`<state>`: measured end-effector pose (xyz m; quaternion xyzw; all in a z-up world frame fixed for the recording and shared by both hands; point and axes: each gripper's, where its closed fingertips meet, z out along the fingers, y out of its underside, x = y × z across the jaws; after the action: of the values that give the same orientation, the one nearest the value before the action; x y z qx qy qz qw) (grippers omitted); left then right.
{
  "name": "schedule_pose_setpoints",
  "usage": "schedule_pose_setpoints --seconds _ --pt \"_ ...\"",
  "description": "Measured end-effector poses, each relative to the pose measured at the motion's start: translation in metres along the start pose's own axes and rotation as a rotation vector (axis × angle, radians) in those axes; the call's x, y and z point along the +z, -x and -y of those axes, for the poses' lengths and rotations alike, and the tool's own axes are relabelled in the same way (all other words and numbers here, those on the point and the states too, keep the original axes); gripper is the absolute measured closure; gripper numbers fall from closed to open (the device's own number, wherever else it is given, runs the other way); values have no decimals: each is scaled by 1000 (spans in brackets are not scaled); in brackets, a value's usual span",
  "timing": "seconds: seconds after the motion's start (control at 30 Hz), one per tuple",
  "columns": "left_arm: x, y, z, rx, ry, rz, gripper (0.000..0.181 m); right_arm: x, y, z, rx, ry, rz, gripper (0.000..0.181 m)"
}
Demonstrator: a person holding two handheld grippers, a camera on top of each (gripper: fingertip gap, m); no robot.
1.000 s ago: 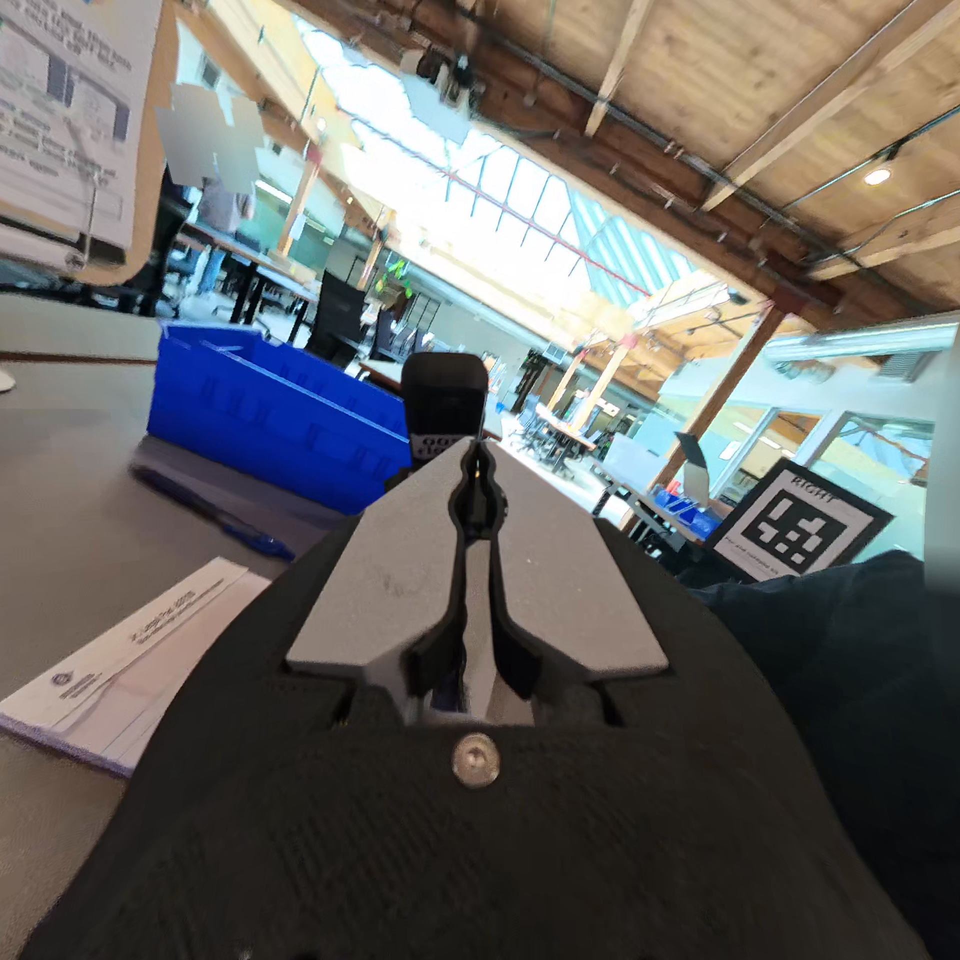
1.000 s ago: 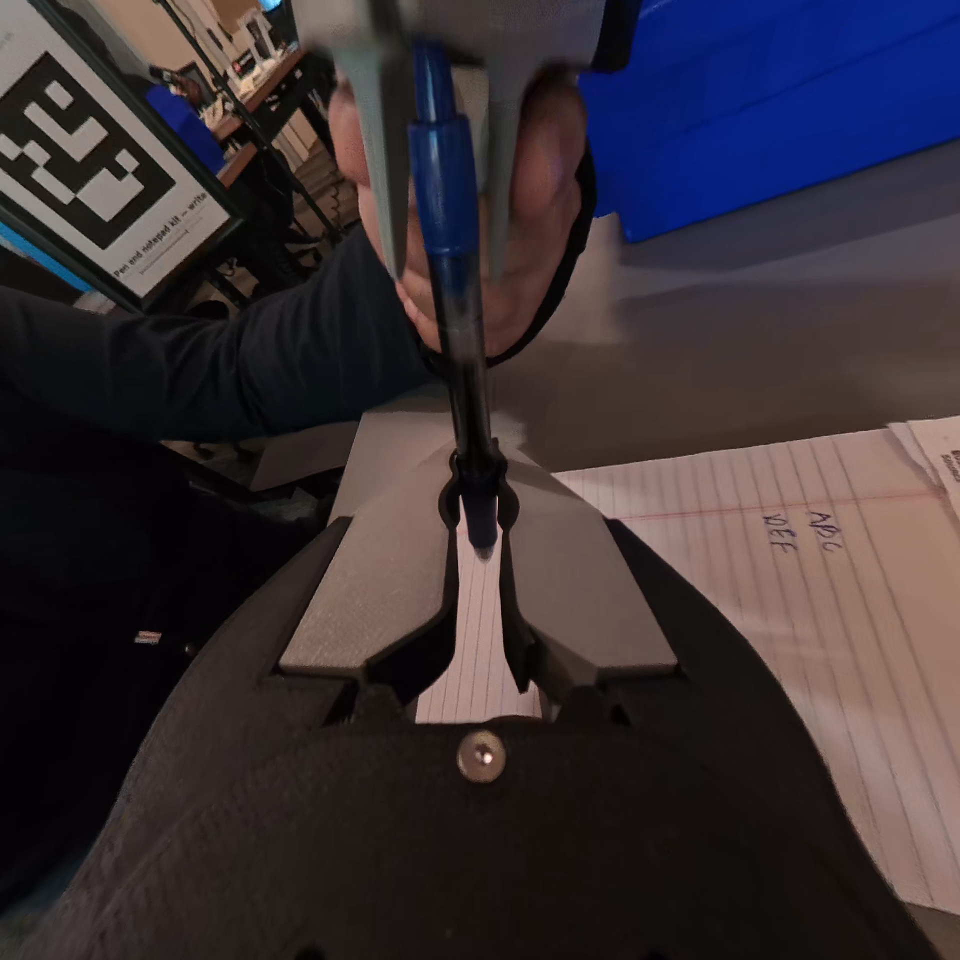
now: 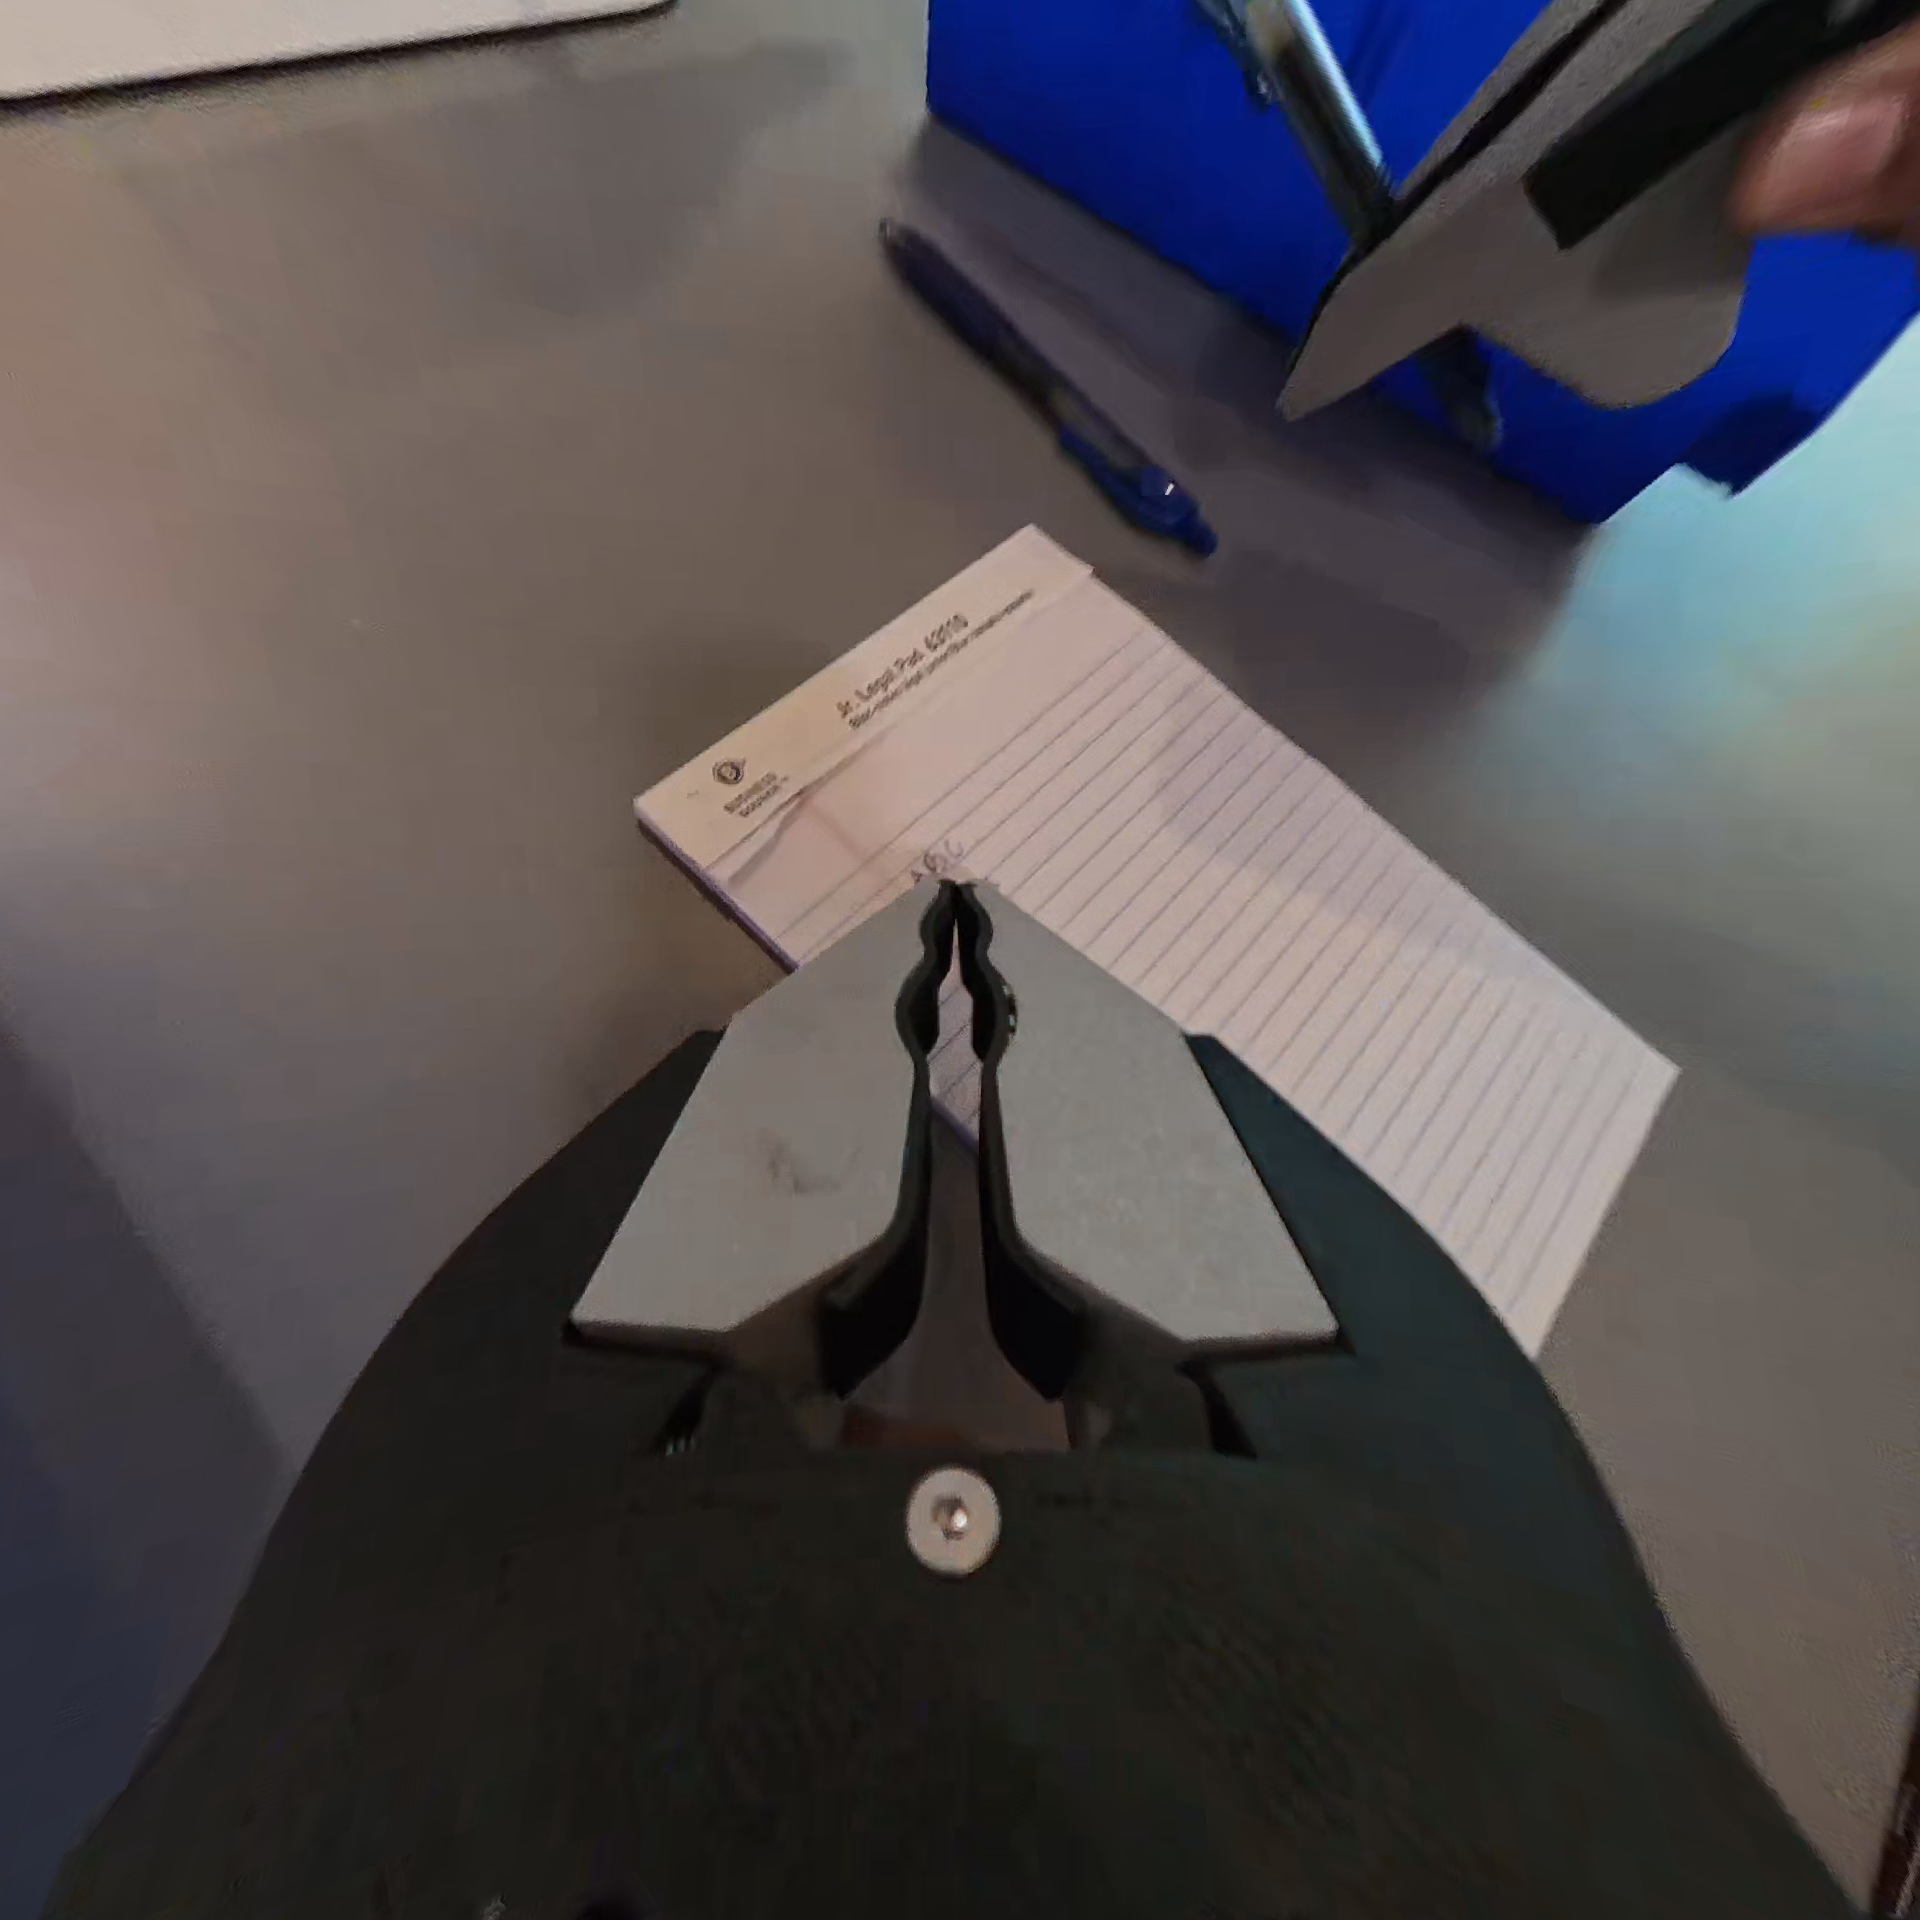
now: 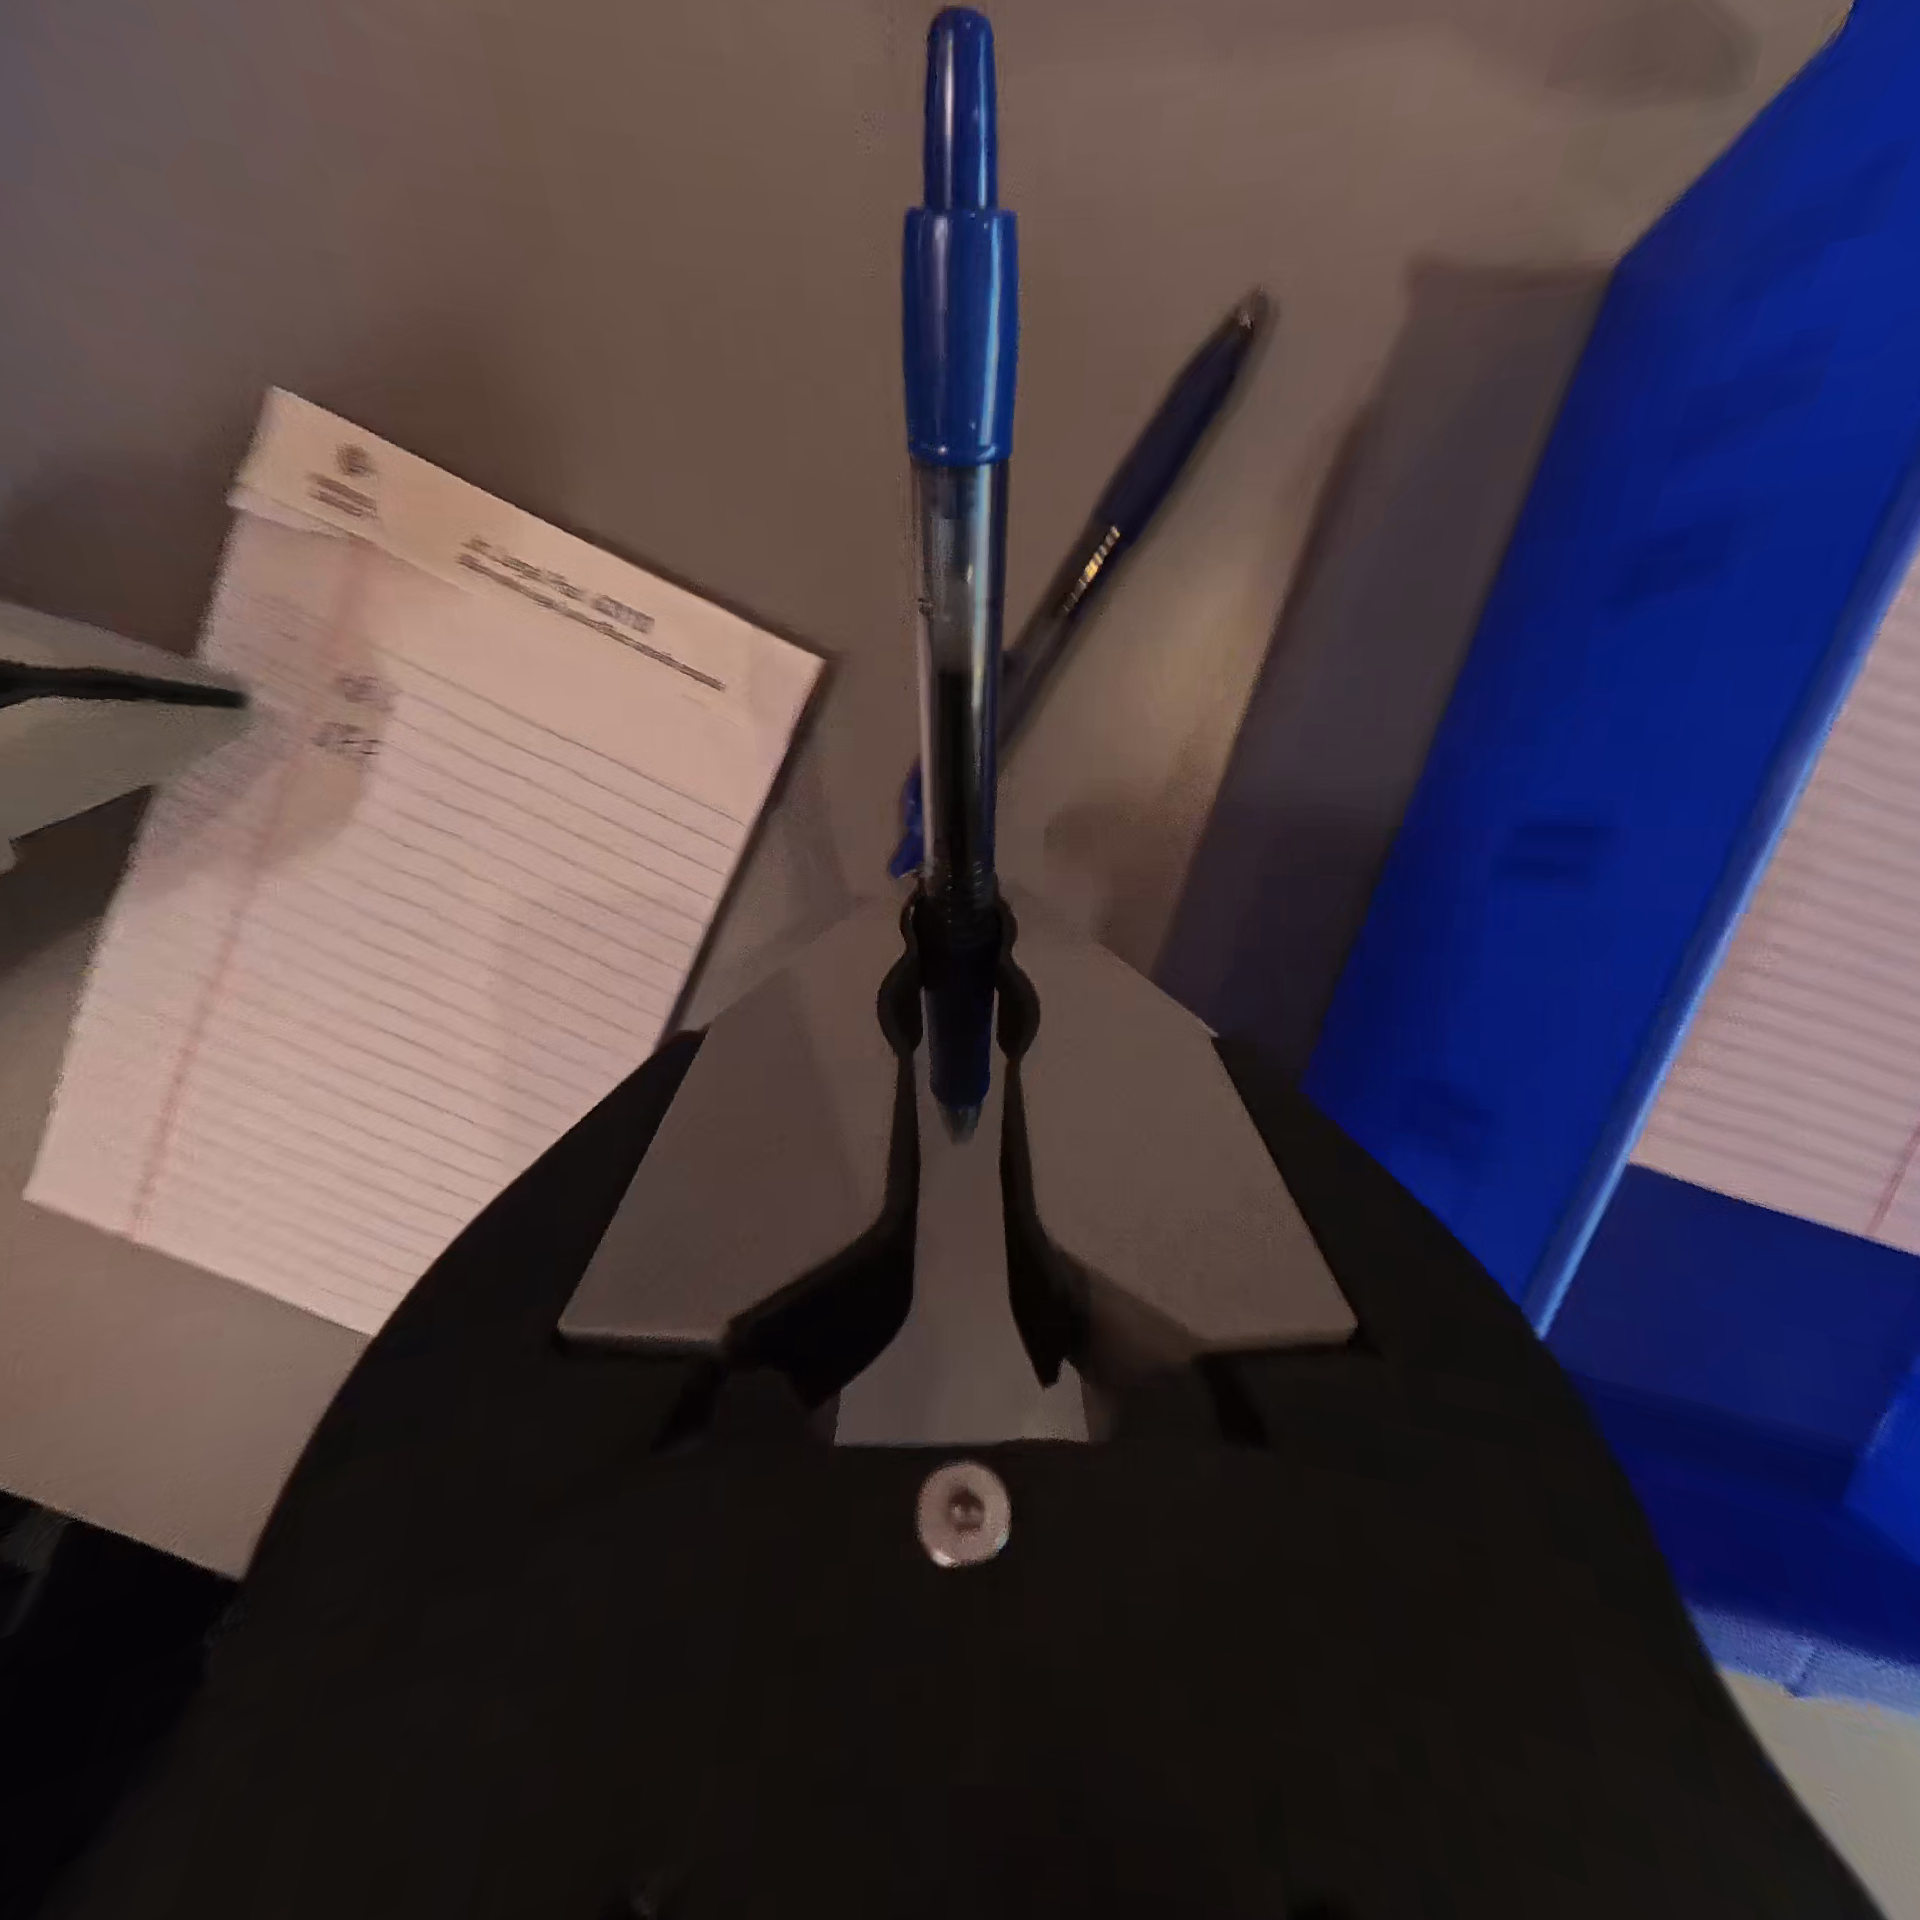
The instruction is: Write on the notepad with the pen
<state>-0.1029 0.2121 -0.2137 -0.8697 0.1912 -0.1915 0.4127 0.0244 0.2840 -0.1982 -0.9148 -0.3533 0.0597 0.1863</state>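
Note:
The lined white notepad (image 3: 1247, 883) lies on the grey table with a little handwriting near its top. My left gripper (image 3: 948, 891) is shut and empty, its tips over the pad's top left part by the handwriting; I cannot tell if they touch. It shows at the left edge of the right wrist view (image 4: 125, 727). My right gripper (image 4: 956, 925) is shut on a blue pen (image 4: 958, 416) with a clear barrel. The pen's writing tip points back between the fingers and its blue end points away. The notepad (image 4: 436, 883) lies to the left of this gripper.
A second blue pen (image 3: 1039, 384) lies on the table between the pad and a blue bin (image 3: 1122, 135). It also shows in the right wrist view (image 4: 1153, 488). The bin (image 4: 1662, 727) stands close on the right and holds another lined pad (image 4: 1787, 935). A person's hand holds the right gripper (image 3: 1507, 270). Left tips to right tips: about 15 centimeters.
My left gripper has let go of the pen and swung down from pointing at the ceiling to the notepad. My right gripper now holds the pen alone, right of the pad.

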Motion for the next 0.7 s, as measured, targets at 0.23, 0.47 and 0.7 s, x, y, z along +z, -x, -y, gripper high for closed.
schedule_pose_setpoints --seconds 0.23,0.47,0.7 --pt "3 10 -10 -73 56 9 181 21 -29 -6 76 98 -139 176" --pt "3 10 -10 -83 56 -5 181 19 -36 7 66 52 -161 157" --pt "3 8 -10 -84 56 -16 181 21 -17 23 69 -68 -44 159"
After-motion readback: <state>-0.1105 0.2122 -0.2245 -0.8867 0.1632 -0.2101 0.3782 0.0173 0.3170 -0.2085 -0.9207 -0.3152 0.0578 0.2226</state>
